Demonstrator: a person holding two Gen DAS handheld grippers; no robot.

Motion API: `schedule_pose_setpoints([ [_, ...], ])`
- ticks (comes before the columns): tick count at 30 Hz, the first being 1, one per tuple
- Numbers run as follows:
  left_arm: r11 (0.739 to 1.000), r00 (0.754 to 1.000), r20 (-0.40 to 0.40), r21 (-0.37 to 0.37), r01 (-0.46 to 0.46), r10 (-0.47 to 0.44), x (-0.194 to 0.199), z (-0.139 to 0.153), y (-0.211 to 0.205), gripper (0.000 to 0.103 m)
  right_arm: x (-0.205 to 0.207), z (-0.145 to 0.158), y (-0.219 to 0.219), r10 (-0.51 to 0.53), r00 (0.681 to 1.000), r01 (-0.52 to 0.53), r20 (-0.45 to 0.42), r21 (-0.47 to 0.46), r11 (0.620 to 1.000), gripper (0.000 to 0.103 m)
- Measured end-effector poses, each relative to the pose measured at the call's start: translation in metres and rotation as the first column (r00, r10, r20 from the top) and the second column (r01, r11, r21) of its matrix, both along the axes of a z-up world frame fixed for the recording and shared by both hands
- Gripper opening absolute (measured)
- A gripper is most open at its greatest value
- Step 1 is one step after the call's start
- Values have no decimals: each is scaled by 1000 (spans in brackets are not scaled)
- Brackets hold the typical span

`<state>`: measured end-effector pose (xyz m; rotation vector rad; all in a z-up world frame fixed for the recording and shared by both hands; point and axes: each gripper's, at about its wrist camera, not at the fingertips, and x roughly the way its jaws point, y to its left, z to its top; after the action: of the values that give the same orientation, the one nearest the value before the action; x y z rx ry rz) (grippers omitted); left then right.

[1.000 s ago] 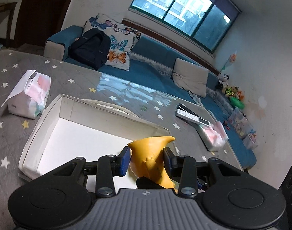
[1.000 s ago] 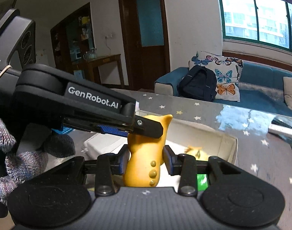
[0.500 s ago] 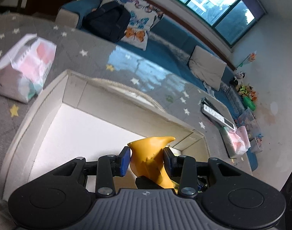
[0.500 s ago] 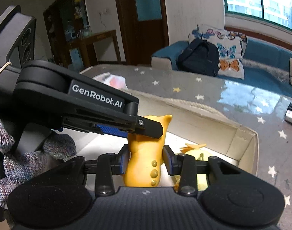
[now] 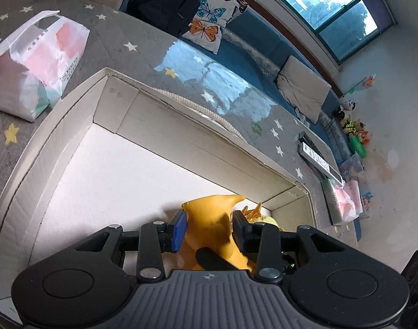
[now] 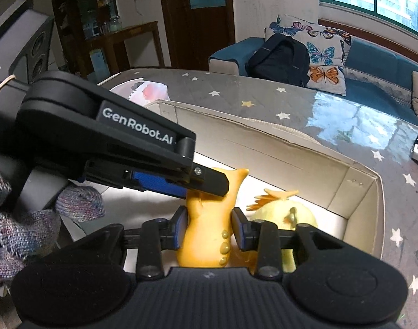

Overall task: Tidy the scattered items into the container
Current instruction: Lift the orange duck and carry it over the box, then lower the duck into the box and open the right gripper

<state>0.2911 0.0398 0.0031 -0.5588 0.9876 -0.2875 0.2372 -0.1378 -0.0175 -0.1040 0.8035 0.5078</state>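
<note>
Matt cardboard box [image 5: 165, 126], smooth rubbery yellow toy [image 6: 209, 227], quilted cloth table cover [image 5: 143, 41], knitted wool glove [image 6: 25, 219].

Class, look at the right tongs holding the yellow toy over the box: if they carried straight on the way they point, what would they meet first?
Probably the box's white floor. The right tongs point down into the box, gripping the yellow toy, so the toy would likely touch first. Depth is unclear.

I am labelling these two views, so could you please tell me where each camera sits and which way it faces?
Left wrist: on the left gripper, looking down into the shallow white cardboard box toward the blue sofa; its fingers show, closing around the orange rubber toy.
Right wrist: on the right gripper, facing box and dark door; the left gripper and a knitted glove show.
Shared: toy, box.
</note>
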Motion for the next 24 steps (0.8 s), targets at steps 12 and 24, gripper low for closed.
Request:
schedule_pose_setpoints([
  [12, 999, 999, 40, 42, -6, 4, -12, 12, 1, 39, -11, 7, -1, -1, 998, 0, 56, 7, 1000, 34],
  [24, 994, 994, 107, 111, 0, -12, -51, 38, 0, 39, -55, 38, -11, -2, 988, -5, 153, 46, 999, 35],
])
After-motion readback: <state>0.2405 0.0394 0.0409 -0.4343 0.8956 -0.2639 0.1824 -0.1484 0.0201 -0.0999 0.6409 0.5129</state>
